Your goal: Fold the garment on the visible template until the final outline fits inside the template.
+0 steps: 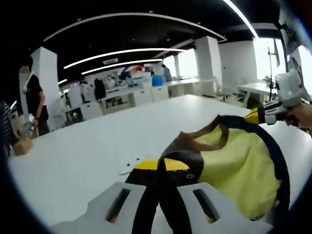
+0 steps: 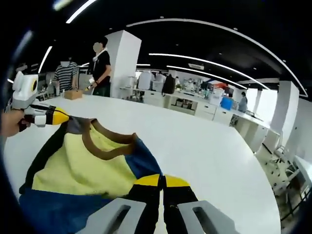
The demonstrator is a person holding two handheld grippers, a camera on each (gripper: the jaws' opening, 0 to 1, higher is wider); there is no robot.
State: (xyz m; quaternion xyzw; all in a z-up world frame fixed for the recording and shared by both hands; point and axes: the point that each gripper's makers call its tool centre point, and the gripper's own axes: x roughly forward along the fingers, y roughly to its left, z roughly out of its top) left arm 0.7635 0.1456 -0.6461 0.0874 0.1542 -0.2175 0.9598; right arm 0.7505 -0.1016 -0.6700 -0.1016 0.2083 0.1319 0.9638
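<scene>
1. White table (image 1: 87, 156) fills the foreground of an open office with ceiling light strips, columns, and desks at the far side; people stand beyond its far edge.
2. A garment (image 1: 234, 165), yellow with navy panels and a brown collar, is held lifted above the table between both grippers.
3. In the left gripper view, the left gripper (image 1: 163, 168) has its yellow-tipped jaws closed together, pinching dark fabric of the garment.
4. In the right gripper view, the right gripper (image 2: 162, 183) likewise has its jaws pressed together on the garment's edge.
5. A small white sheet (image 1: 139, 160) with coloured marks lies on the table just beyond the left gripper.
</scene>
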